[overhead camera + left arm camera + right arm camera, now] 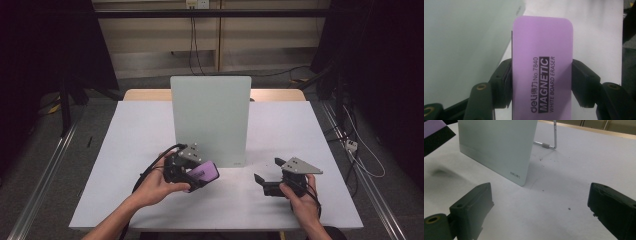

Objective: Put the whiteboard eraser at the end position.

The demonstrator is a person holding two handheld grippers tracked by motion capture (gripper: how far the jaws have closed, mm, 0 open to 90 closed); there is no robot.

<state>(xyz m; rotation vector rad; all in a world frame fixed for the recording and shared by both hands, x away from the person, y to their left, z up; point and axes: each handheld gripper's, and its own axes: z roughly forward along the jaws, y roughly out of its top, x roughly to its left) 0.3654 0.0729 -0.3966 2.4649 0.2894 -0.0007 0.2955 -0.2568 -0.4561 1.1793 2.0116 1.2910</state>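
Eraser (541, 72), purple, sits clenched across its width in the left claw (192, 172), long axis pointing at the upright whiteboard (210, 115) just ahead, while the right claw (272, 180) waits released over the counter (130, 150).

The left hand-held gripper (192, 170) sits just in front of the whiteboard (210, 117), near its left bottom corner, jaws clamped on a purple eraser (541, 70). The right hand-held gripper (267, 175), jaws wide apart and empty, rests off the board's right bottom corner.
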